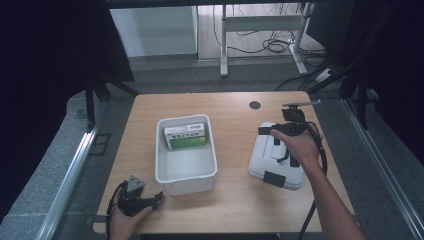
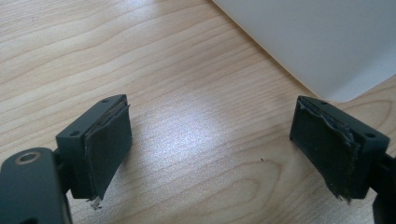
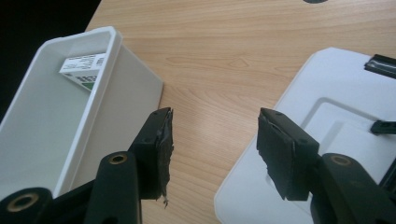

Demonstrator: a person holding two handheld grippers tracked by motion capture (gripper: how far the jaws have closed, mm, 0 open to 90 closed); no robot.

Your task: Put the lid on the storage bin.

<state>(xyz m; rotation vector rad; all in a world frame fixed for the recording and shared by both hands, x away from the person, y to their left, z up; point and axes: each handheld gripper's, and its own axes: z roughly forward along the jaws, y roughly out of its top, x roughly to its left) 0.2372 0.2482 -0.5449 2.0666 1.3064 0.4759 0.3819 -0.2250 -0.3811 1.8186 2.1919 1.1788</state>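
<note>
Nearest the high camera, the left gripper (image 1: 159,197) rested low on the wooden table (image 1: 235,205), held by the person's left hand (image 1: 125,222) at the front left edge, just beside the near left corner of the white bin (image 1: 186,175). Its jaws stood wide apart with nothing between them; in the left gripper view they framed bare wood grain (image 2: 205,140), with the bin's white wall (image 2: 317,42) at upper right. Worn, frayed padding showed on the inner face of each jaw.

Right hand (image 1: 300,147) held the right gripper (image 1: 265,131) over the flat white lid (image 1: 277,167), which lay on the table to the right of the bin, well apart from it. In the right gripper view the jaws were also parted and empty, the right jaw above the lid's edge (image 3: 261,177), the left jaw above the wood beside the bin's outer wall (image 3: 126,88). Black latches (image 3: 383,63) sat on the lid's ends, and one (image 1: 274,178) showed at its near edge in the high view.

Inside the bin, a green and white box (image 1: 186,136) lay against the far wall; its white printed end (image 3: 83,67) was visible in the right gripper view. A dark round hole (image 1: 255,105) marked the table's far side.
</note>
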